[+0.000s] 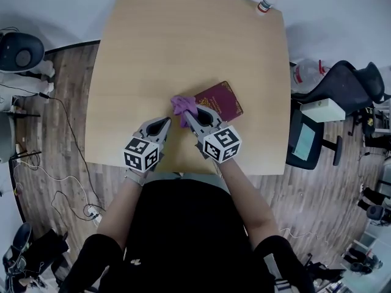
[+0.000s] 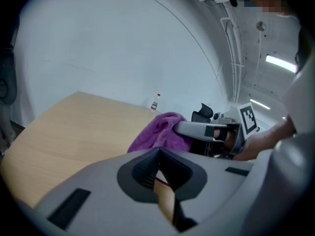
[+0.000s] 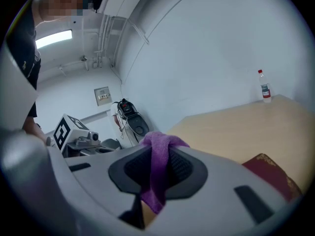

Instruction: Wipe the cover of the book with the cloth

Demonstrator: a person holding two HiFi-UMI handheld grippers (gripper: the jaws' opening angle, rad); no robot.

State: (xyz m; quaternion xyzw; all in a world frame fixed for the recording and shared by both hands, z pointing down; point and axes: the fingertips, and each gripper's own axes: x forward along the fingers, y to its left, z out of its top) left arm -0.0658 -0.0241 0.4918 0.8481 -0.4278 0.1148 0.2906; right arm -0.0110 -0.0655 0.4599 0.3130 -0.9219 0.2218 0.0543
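Over on the left, the left gripper [image 2: 158, 152] hovers low over the table [image 1: 153, 47] with its jaws pressed together on nothing at all, tips aimed toward the action. Next in line, the purple cloth [image 1: 182, 105], bunched up and sitting right at the near-left corner of the book. The right gripper [image 3: 157, 150] has it, jaws clamped on a fold, with a tail hanging out below. That cloth looks soft, limp and light, so it should drag flat if pressed down, and a pinch on a gathered fold like this one should serve. Further right lies the maroon book [image 1: 221, 101], flat on the table's near-right part; stiff, thin, probably light enough to skate under a wipe, so pinning a corner seems wise. Far right corner, a small bottle [image 1: 267, 0].
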